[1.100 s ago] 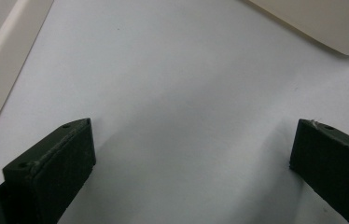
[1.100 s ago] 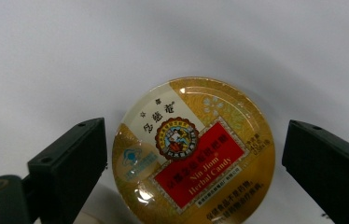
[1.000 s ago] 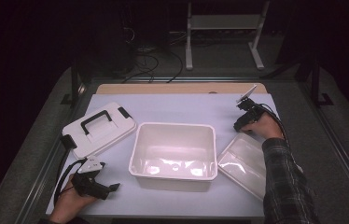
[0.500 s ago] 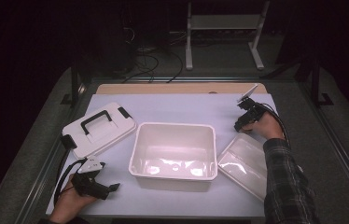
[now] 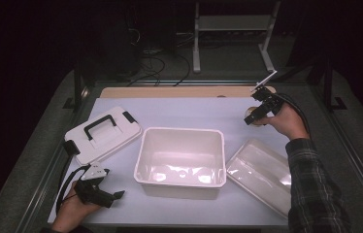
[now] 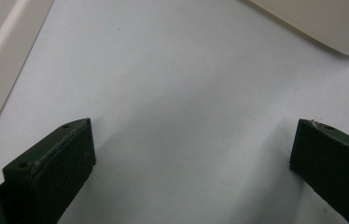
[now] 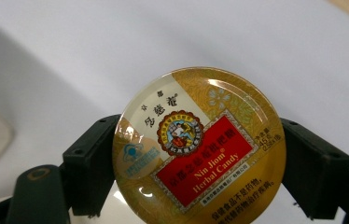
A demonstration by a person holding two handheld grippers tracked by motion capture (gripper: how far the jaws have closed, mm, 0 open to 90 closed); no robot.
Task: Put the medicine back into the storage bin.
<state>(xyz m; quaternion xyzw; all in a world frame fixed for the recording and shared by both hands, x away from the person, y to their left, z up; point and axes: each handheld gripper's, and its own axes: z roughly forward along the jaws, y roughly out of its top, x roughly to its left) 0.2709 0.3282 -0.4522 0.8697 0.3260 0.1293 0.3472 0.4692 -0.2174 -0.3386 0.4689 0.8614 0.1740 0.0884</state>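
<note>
The right hand-held gripper [image 7: 196, 154] clamps a round gold candy tin [image 7: 198, 147] by its rim between both jaws, above the worktop [image 5: 194, 114]. The left hand-held gripper [image 6: 191, 154] rests on the worktop, jaws spread wide and empty, a white bin [image 5: 182, 158] just ahead.

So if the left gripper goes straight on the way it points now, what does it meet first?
Probably the white bin. The left gripper points over bare table, jaws open with nothing between, and the bin's rounded corner lies ahead; depth is unclear.

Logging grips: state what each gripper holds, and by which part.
Right gripper clamps the round candy tin by opposite sides of its rim. Left gripper is open, holding nothing.
</note>
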